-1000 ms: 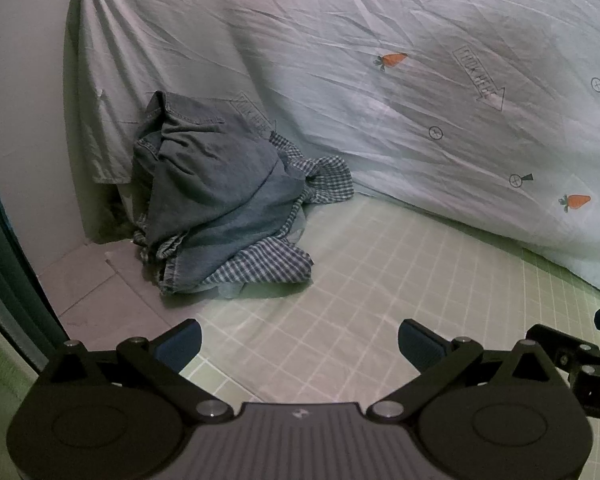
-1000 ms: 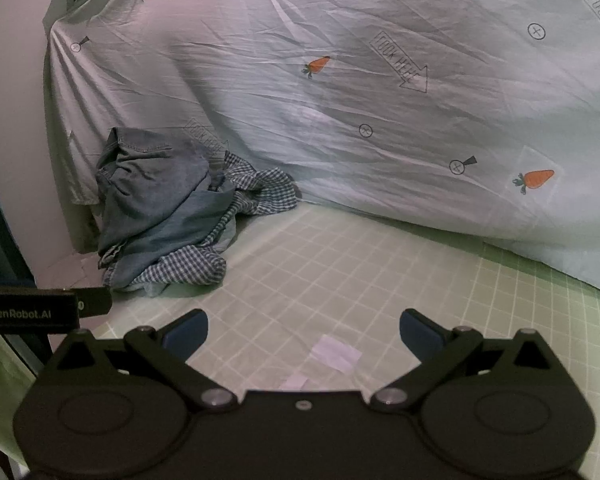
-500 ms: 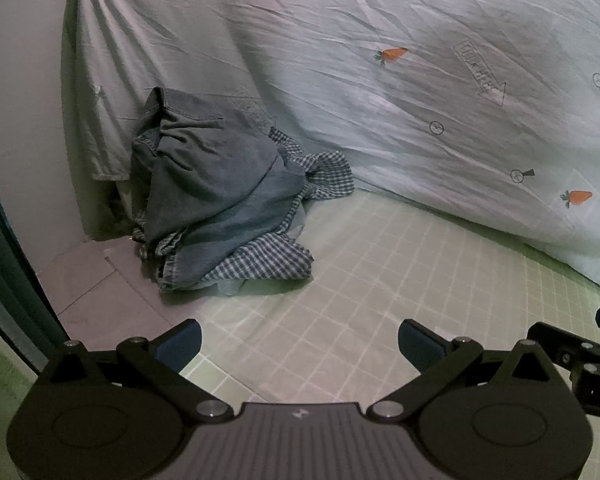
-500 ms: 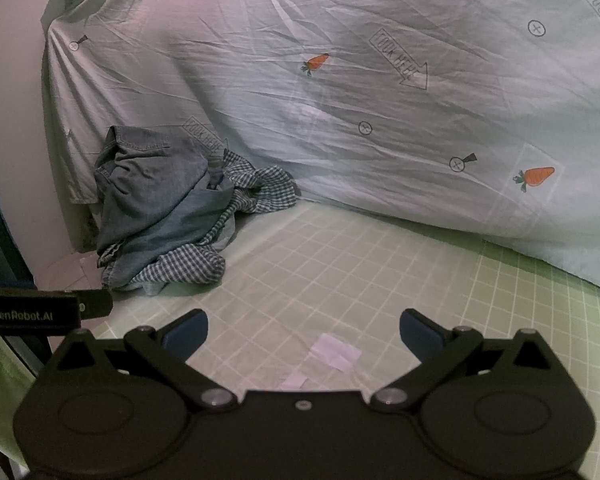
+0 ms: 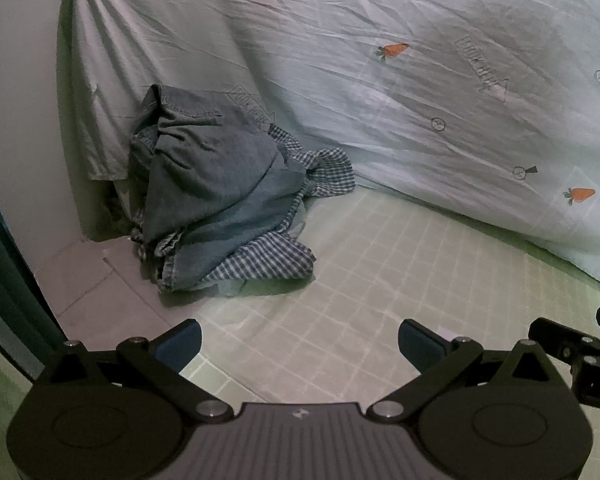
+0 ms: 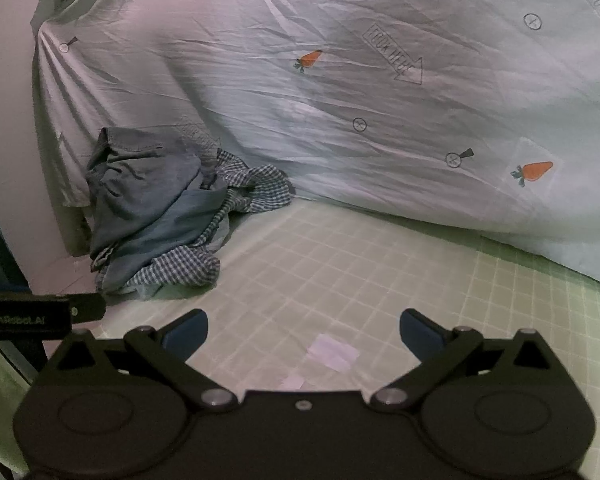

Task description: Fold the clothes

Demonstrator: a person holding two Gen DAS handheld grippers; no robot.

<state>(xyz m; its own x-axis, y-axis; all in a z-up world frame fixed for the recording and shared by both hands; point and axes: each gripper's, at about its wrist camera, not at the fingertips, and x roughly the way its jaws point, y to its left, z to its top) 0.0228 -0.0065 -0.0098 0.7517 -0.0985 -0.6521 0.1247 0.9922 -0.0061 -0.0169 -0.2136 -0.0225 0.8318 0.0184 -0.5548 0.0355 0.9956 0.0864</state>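
A crumpled denim garment lies heaped over a blue-and-white checked garment in the far left corner of a bed, the pile slumped against a pale duvet printed with carrots that rises behind it like a wall. The denim sits on top, its collar end propped highest against the duvet, while checked cloth spills out beneath it toward the front and the right; how many pieces are in the heap cannot be told. The clothes rest on a green grid-patterned sheet, whose broad open stretch in front of the pile looks like the likely folding area. Two small pale patches mark the sheet near the right gripper. Both tools hover low over the sheet, short of the pile and touching nothing: the left gripper has its jaws spread wide and empty, aimed toward the heap, and the right gripper is likewise spread and empty beside it. Folding appears not yet begun; the top denim piece seems the natural first pick.
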